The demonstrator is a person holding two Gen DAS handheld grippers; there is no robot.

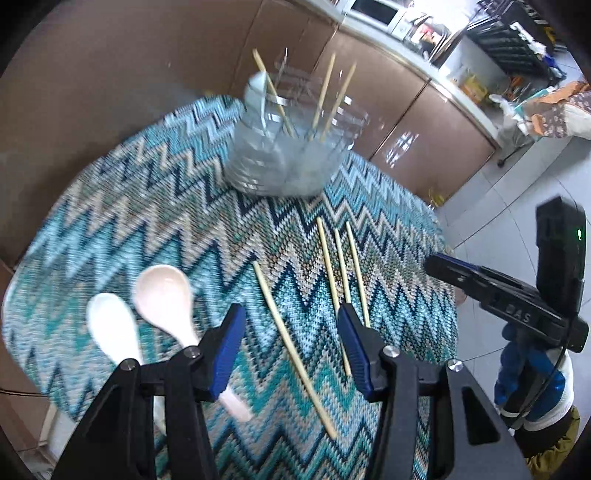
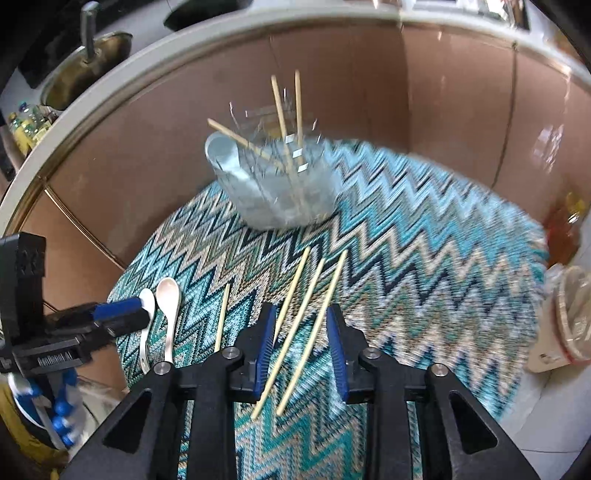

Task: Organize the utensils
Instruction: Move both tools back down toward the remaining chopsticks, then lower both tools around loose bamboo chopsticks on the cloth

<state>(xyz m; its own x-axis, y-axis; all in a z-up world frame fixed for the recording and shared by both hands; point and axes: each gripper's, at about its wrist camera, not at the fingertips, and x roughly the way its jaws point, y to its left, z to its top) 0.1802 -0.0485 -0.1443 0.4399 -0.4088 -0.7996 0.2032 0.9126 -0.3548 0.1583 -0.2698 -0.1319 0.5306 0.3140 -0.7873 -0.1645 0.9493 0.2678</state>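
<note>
A clear holder (image 1: 291,147) (image 2: 280,184) stands at the far side of the zigzag cloth, with three chopsticks (image 1: 325,92) and a pale spoon (image 1: 256,92) in it. Several loose chopsticks (image 1: 295,350) (image 2: 306,325) lie on the cloth. A pink spoon (image 1: 166,295) and a white spoon (image 1: 110,325) lie to the left; both show in the right wrist view (image 2: 168,306). My left gripper (image 1: 291,350) is open above one chopstick. My right gripper (image 2: 301,350) is open over the chopsticks and shows from the side (image 1: 480,277).
The round table with the zigzag cloth (image 1: 147,221) (image 2: 424,258) stands against brown cabinets (image 1: 406,122). A counter with a microwave (image 1: 380,14) runs behind. A plastic-wrapped item (image 2: 569,317) sits at the right table edge. A sink (image 2: 88,62) lies back left.
</note>
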